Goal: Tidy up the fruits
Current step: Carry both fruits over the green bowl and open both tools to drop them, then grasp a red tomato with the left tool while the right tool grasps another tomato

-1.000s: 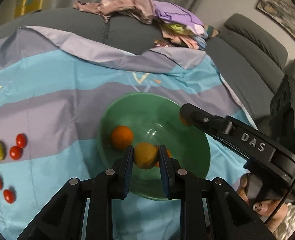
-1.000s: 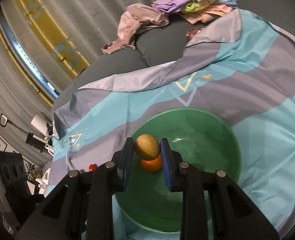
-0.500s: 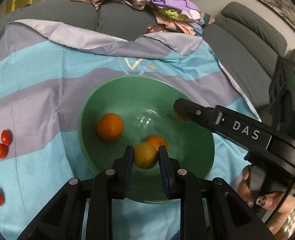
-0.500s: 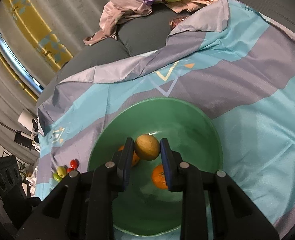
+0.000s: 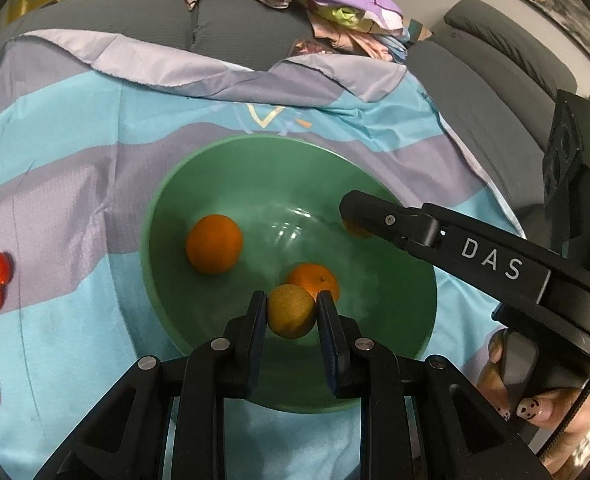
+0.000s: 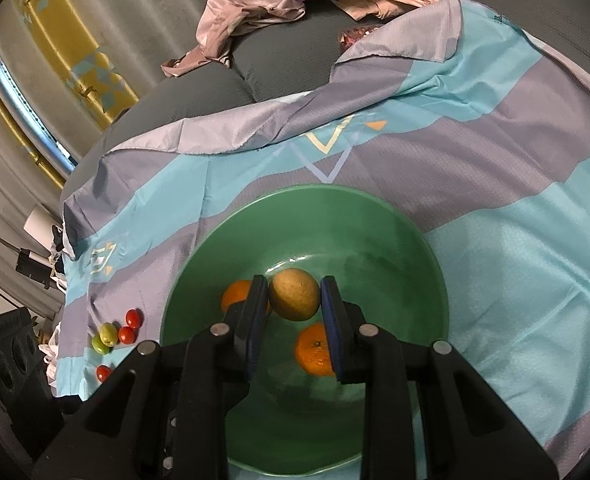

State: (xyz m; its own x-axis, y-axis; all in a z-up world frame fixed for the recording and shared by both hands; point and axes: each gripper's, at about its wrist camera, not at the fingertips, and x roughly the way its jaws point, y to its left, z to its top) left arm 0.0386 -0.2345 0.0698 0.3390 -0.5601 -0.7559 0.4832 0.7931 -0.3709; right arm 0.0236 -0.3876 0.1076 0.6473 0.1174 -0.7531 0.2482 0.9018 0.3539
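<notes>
While both grippers hung over the round green bowl (image 5: 163, 216), each pair of fingers was clamped on a dull yellow-brown round fruit: the left gripper (image 5: 291, 312) on one (image 5: 291, 316), the right gripper (image 6: 293, 298) on another (image 6: 294, 294). Two glossy oranges (image 5: 214, 243) lay inside the bowl. Small red cherry tomatoes (image 6: 129, 326) sat apart on the blue-and-lilac striped cloth (image 6: 515, 264). White letters "DAS" (image 5: 491, 258) marked the right gripper's side.
</notes>
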